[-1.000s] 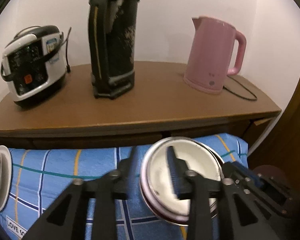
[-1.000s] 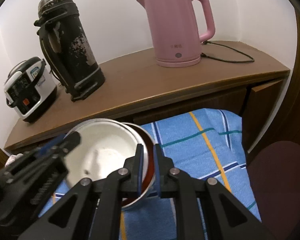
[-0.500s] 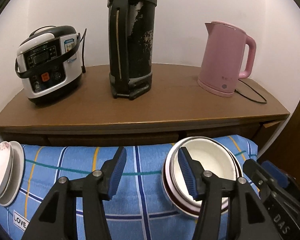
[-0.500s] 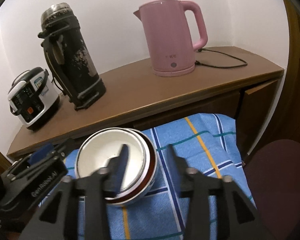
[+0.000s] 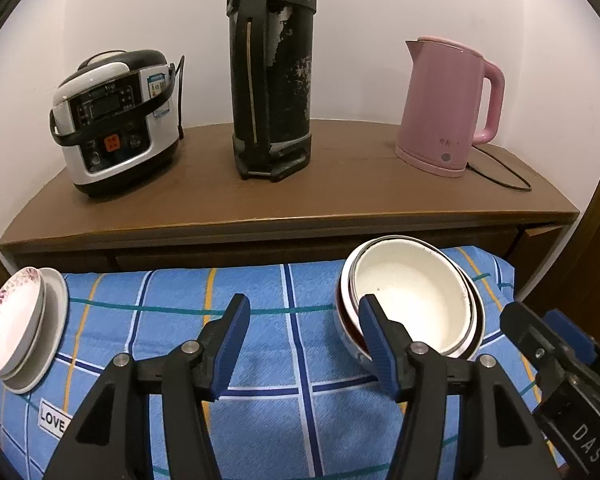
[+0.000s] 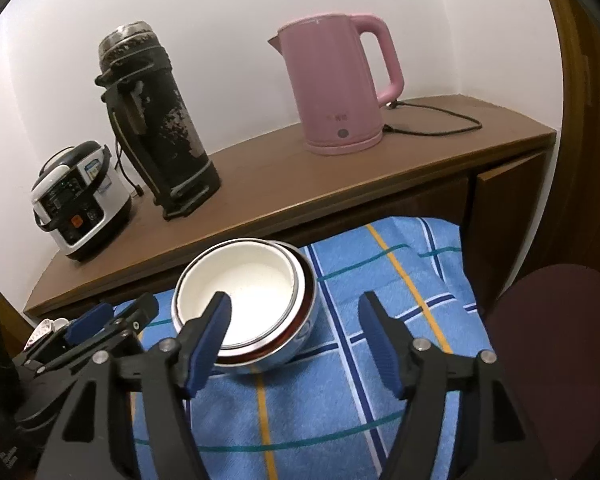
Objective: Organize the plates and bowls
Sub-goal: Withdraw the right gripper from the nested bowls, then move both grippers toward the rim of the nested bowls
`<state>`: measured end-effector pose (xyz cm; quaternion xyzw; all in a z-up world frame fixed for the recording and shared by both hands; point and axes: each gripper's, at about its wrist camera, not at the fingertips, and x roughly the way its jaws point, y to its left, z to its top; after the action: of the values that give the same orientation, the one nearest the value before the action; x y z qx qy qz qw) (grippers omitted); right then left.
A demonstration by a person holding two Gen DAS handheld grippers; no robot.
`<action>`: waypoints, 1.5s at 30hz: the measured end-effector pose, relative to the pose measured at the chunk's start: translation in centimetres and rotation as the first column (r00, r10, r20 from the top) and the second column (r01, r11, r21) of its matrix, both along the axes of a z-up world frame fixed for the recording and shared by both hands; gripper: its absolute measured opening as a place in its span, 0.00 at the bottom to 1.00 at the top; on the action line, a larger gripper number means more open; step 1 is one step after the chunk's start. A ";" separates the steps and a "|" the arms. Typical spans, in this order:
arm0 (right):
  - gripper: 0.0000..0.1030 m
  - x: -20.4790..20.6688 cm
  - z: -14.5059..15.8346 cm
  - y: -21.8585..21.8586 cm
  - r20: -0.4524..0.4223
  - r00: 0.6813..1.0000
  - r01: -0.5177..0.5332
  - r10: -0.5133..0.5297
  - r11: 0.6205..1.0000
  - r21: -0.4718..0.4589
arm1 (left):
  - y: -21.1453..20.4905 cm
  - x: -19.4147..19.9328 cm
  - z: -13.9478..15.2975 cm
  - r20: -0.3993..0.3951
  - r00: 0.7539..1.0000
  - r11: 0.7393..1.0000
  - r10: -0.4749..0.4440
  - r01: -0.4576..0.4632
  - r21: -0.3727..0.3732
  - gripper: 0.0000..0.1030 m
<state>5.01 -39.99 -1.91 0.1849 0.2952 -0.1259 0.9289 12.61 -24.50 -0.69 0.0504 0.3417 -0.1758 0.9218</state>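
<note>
Off to the left of your left tongs, the stacked plates sit at the cloth's edge, plain only in the left view. Both tongs have just been opening: your left tongs stand released over bare blue cloth, and your right tongs, clamped on the rim a second ago, now gape with nothing between them. The nested bowls rest just ahead, so that stack looks done. Only the right view shows the maroon seat.
</note>
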 end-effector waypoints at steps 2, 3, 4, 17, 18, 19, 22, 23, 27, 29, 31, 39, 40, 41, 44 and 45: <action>0.66 -0.3 0.1 0.2 0.003 1.000 0.000 0.000 1.000 -0.008 | 0.1 -0.4 0.1 0.009 1.000 1.000 -0.001 0.000 0.010 0.58; 0.66 -0.4 0.1 0.2 0.005 1.000 0.000 0.000 1.000 -0.005 | 0.1 -0.5 0.1 0.009 1.000 1.000 -0.001 0.000 0.013 0.58; 0.66 -0.6 0.1 0.2 0.008 1.000 0.003 -0.003 1.000 -0.001 | 0.2 -0.6 0.0 0.009 1.000 1.000 0.000 0.000 0.013 0.58; 0.70 -2.4 -0.2 0.6 0.011 1.000 0.010 -0.010 1.000 0.004 | 0.9 -2.3 -0.3 0.025 1.000 0.998 0.009 -0.010 0.055 0.58; 0.70 -2.5 -0.2 0.7 0.011 1.000 0.009 -0.009 1.000 0.002 | 0.9 -2.4 -0.2 0.030 0.999 0.998 0.009 -0.011 0.063 0.58; 0.70 -2.6 -0.2 0.8 0.010 1.000 0.009 -0.009 1.000 0.001 | 0.9 -2.5 -0.2 0.034 0.999 0.998 0.010 -0.013 0.069 0.58; 0.70 -3.1 -0.1 1.0 0.011 1.000 0.008 -0.008 1.000 0.003 | 1.1 -3.0 0.1 0.041 0.999 0.998 0.009 -0.012 0.064 0.58; 0.70 -3.2 -0.1 1.1 0.013 1.000 0.009 -0.009 1.000 0.000 | 1.2 -3.2 0.2 0.044 0.999 0.998 0.008 -0.011 0.061 0.58; 0.70 -3.9 0.4 1.3 0.020 1.000 0.011 -0.011 1.000 -0.004 | 1.5 -3.7 0.5 0.050 0.999 0.998 0.010 -0.013 0.059 0.58; 0.70 -4.2 0.5 1.5 0.021 1.000 0.009 -0.009 1.000 -0.009 | 1.6 -4.0 0.6 0.051 0.999 0.998 0.010 -0.013 0.054 0.58; 0.70 -4.5 0.7 1.6 0.024 1.000 0.008 -0.007 1.000 -0.012 | 1.7 -4.4 0.8 0.055 0.998 0.999 0.010 -0.012 0.051 0.58; 0.70 -5.9 1.3 2.2 0.037 0.999 0.009 -0.008 1.000 -0.018 | 2.8 -5.9 1.2 0.043 0.999 1.000 0.005 -0.006 0.016 0.58; 0.70 -6.1 1.3 2.3 0.038 0.999 0.009 -0.008 1.000 -0.019 | 3.0 -6.0 1.3 0.042 0.999 1.000 0.006 -0.006 0.012 0.58; 0.70 -6.3 1.4 2.4 0.039 0.999 0.008 -0.007 1.000 -0.023 | 3.0 -6.1 1.3 0.041 0.999 1.000 0.005 -0.006 0.010 0.58; 0.70 -6.9 1.5 2.6 0.043 0.999 0.008 -0.007 1.000 -0.024 | 3.2 -6.7 1.5 0.044 0.999 1.000 -0.002 0.002 0.007 0.58; 0.71 -7.0 1.5 2.7 0.045 0.999 0.008 -0.007 1.000 -0.024 | 3.2 -6.9 1.5 0.046 0.999 1.000 -0.004 0.004 0.007 0.58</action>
<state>-2.00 -37.28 -0.41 0.1776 0.2722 -0.1290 0.9369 5.71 -21.27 0.82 0.0584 0.3210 -0.1754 0.9289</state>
